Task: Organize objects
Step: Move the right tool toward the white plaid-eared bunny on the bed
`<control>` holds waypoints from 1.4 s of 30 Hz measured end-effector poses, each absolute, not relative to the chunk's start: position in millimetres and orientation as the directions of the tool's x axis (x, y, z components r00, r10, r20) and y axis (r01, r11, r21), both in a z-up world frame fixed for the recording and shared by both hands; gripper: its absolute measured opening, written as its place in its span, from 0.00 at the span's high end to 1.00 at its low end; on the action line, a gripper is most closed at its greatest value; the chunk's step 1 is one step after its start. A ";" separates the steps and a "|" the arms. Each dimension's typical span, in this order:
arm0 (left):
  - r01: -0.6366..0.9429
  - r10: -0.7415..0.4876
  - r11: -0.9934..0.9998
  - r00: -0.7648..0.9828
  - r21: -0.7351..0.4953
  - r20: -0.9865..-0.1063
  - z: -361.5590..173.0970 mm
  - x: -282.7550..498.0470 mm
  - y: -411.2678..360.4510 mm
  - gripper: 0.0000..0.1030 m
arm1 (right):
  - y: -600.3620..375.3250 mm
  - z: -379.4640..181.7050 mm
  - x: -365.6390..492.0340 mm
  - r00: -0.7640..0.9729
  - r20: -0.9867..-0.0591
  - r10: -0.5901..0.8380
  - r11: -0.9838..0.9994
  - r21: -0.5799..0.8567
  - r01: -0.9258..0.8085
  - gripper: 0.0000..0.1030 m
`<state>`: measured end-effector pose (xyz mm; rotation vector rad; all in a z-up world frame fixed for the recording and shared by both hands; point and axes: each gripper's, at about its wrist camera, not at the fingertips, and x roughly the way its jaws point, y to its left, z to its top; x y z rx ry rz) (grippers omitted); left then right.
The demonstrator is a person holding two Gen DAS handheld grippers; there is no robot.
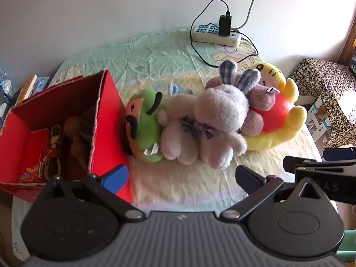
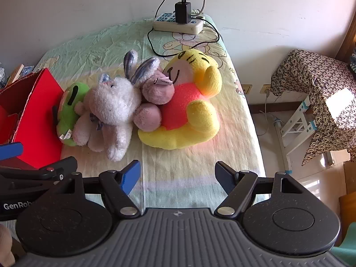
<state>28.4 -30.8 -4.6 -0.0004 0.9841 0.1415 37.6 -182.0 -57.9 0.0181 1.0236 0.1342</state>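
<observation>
Left wrist view has the left gripper (image 1: 182,179) hanging over the bed (image 1: 189,184) with its fingers spread wide and nothing between them. Just ahead and to its left sits the red box (image 1: 104,138), top open, with some small stuff inside that I can't really make out. Straight ahead is the plush pile: a green toy (image 1: 148,122) pressed up against the box wall, a white bunny (image 1: 213,120) leaning on it, and a yellow toy (image 1: 278,120) with a red belly off to the right, touching the bunny. The right gripper's arm pokes in at the right edge. Right wrist view shows the right gripper (image 2: 178,176) fingers apart too, holding nothing, with the yellow toy (image 2: 200,102) straight ahead, bunny (image 2: 113,104) ahead-left, green toy (image 2: 69,109) further left, and the box (image 2: 42,113) at the far left. Way out front by the wall there's a power strip (image 2: 178,25) with a black charger (image 2: 183,13) plugged in. A patterned cloth (image 2: 316,93) covers something off to the right, beside the bed.
</observation>
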 end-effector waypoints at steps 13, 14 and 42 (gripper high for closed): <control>-0.181 0.152 0.981 0.516 0.066 -0.843 -13.6 32.6 -28.7 0.00 | -190.5 -59.5 45.5 0.514 -0.845 0.148 0.988 0.098 -0.123 0.26; -0.185 0.155 0.981 0.516 0.067 -0.842 -13.8 33.1 -27.7 0.00 | -189.9 -59.7 45.9 0.514 -0.845 0.149 0.987 0.098 -0.124 0.26; -0.137 0.077 0.991 0.540 0.002 -0.838 -21.9 60.9 -13.1 0.00 | -183.3 -54.7 66.7 0.545 -0.820 0.175 0.984 0.157 -0.079 0.30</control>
